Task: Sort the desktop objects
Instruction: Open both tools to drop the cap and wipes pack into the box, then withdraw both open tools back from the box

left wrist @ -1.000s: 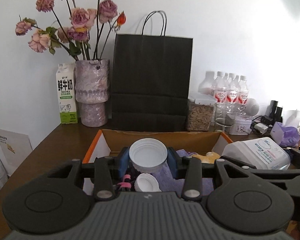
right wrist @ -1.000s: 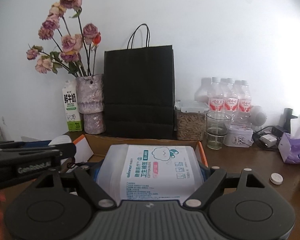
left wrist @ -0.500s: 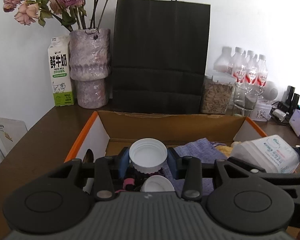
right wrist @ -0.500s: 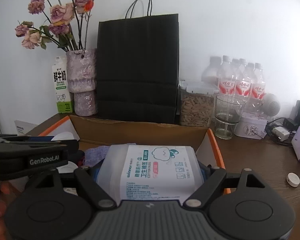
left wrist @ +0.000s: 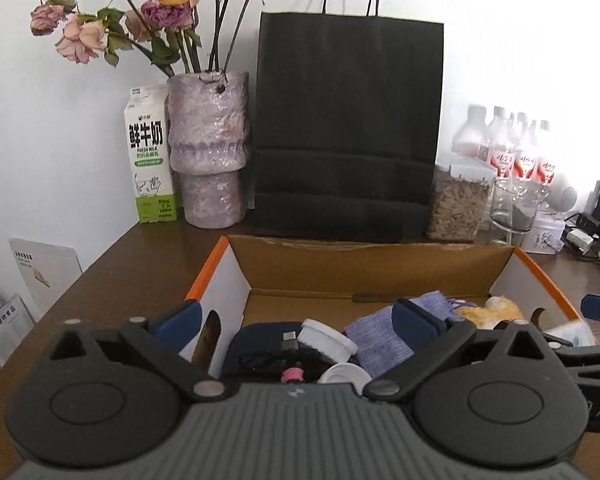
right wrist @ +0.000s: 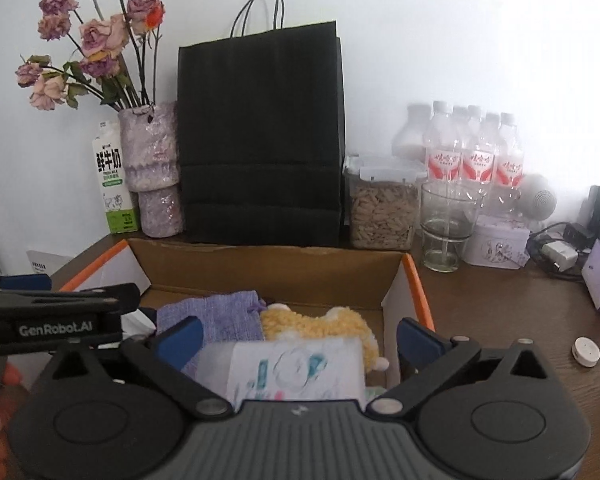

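Note:
An open cardboard box [left wrist: 364,268] with orange edges stands in front of me; it also shows in the right wrist view [right wrist: 276,268]. My left gripper [left wrist: 296,316] is open above it, and the white jar [left wrist: 327,342] lies in the box beside a second white lid [left wrist: 344,374], a black cable and a purple cloth [left wrist: 384,336]. My right gripper [right wrist: 298,334] is open over the box, and the blurred pack of cotton swabs [right wrist: 296,368] sits below it on the purple cloth [right wrist: 216,312] and a yellow plush toy [right wrist: 320,322].
Behind the box stand a black paper bag [left wrist: 348,132], a purple vase of dried roses [left wrist: 210,160], a milk carton [left wrist: 150,156], a grain jar [right wrist: 382,204], a glass [right wrist: 444,228] and water bottles [right wrist: 476,152]. A small white disc [right wrist: 586,352] lies on the table at right.
Both grippers opened. The white jar dropped from the left gripper into the box, and the cotton swab pack fell from the right gripper into the box.

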Tool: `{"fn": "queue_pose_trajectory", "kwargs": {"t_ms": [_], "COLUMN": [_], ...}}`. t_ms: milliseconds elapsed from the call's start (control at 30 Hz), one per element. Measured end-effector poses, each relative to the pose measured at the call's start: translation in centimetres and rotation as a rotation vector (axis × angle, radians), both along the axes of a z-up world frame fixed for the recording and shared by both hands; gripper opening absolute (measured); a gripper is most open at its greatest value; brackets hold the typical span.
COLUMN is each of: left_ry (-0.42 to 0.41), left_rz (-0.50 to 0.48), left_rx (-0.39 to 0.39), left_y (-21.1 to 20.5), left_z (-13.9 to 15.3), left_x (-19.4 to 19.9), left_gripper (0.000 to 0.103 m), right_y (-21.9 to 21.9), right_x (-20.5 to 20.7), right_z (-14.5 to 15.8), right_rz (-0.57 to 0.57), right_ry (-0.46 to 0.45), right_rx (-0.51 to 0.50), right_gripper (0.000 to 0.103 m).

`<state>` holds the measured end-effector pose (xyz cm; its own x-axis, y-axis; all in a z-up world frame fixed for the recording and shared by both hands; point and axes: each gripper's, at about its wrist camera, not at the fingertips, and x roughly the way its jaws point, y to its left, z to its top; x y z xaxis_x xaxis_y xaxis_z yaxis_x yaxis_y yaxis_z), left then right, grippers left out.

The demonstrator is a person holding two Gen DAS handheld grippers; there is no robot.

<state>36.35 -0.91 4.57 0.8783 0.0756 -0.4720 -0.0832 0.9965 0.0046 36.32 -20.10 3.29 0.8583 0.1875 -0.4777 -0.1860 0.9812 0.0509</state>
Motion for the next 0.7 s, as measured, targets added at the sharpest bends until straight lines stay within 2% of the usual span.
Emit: {"fn": "queue_pose_trajectory", "kwargs": {"t_ms": [267, 400, 567, 700], "left_ry": [-0.017, -0.018, -0.026, -0.036], "left_rz": [-0.004, -0.011, -0.029, -0.049], "left_rx": [0.015, -0.013, -0.056, -0.041], "left_y": [-0.4, -0.1, 0.5, 0.7], "left_z": [0.6, 1.1, 2.1, 2.5], "left_x": [-0.6, -1.3, -3.3, -5.7], "left_gripper": [0.103, 0.103, 0.103, 0.103], "right_y": [-0.3, -0.4, -0.6, -0.6], "right_x": [-0.5, -0.8, -2.1, -3.6], "right_z": [0.8, 1.1, 2.0, 2.7], "right_rz": [-0.01, -0.004, 0.01, 0.016], "right_ry": [-0.006, 0.006, 0.003, -0.014], "right_rx": [0.01, 0.014, 0.023, 0.01], "right_gripper": [0.103, 0.103, 0.103, 0.103]}}
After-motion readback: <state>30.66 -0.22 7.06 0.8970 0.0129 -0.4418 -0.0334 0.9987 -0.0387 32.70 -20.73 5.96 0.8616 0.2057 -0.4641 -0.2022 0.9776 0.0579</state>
